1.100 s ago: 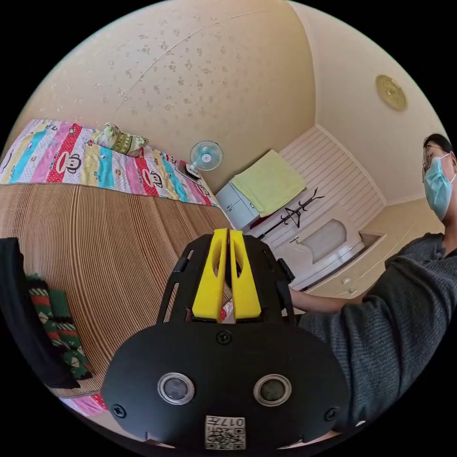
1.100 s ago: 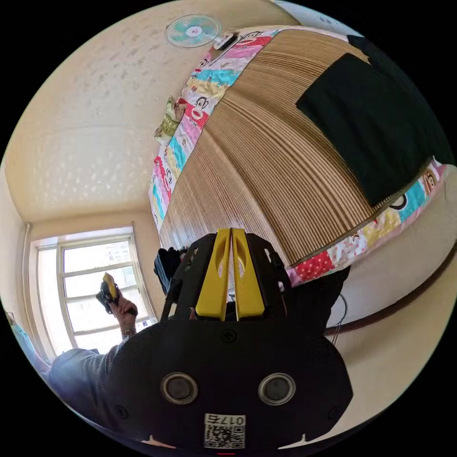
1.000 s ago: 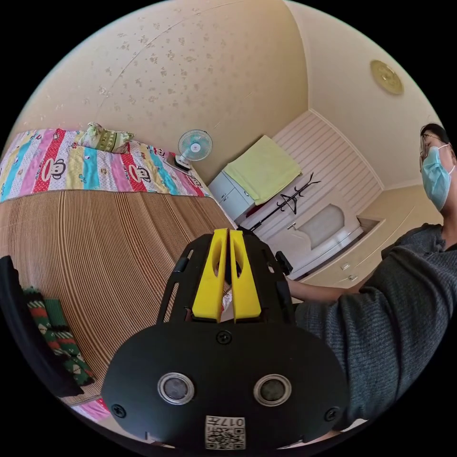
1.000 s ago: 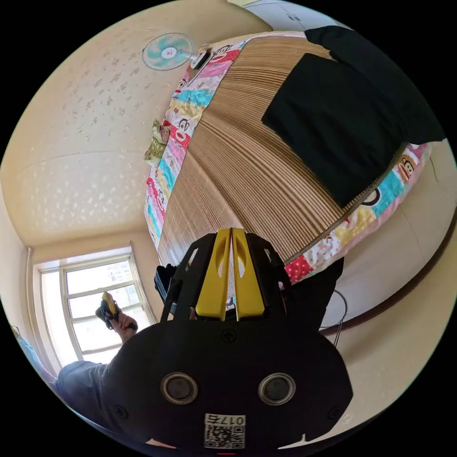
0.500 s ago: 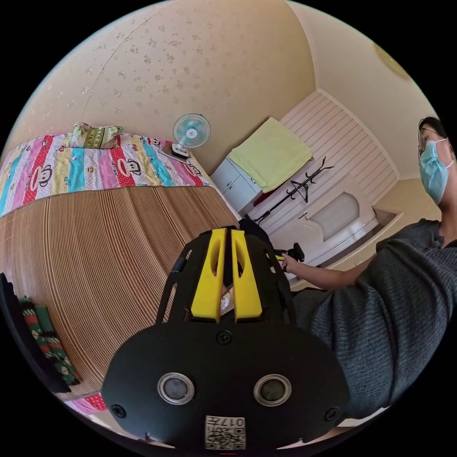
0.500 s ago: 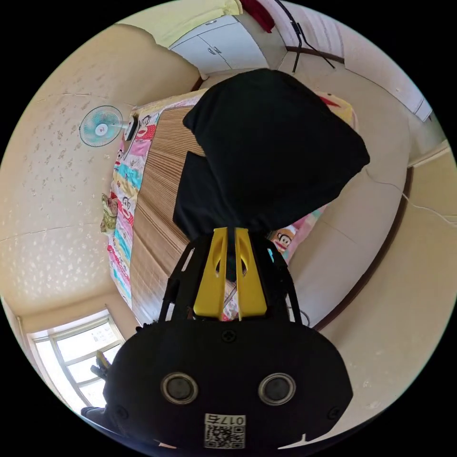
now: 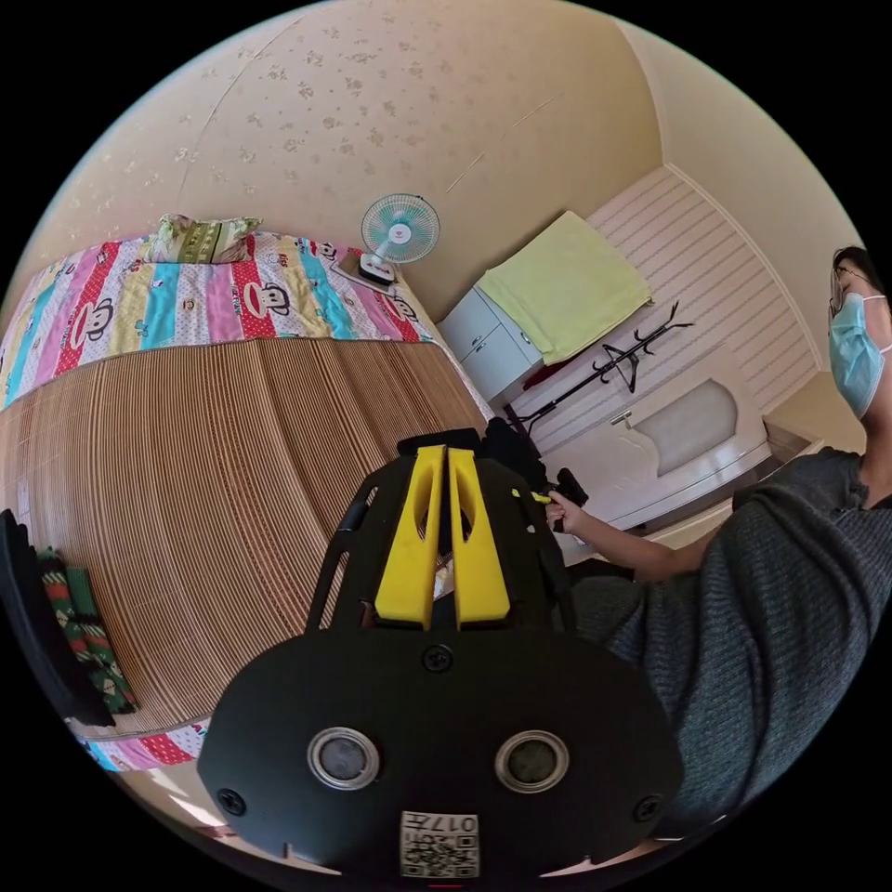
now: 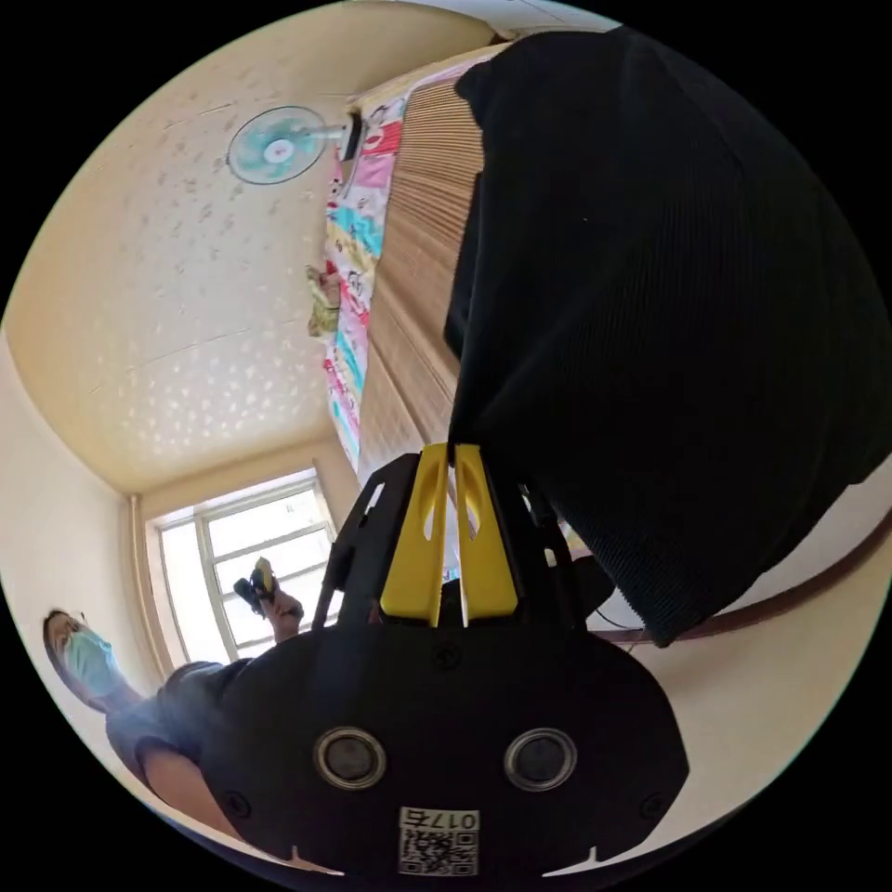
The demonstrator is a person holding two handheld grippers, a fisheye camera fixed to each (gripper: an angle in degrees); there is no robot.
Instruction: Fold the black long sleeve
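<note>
Right gripper view: the right gripper, jaws together, is pinching the black long sleeve, which is draping away from it. Left gripper, jaws together, is hovering well apart.

No legible writing anywhere, just one small coded sticker per view.

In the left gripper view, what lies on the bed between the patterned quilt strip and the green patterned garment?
Only the bare striped bamboo mat lies between the quilt and the green patterned garment.
</note>
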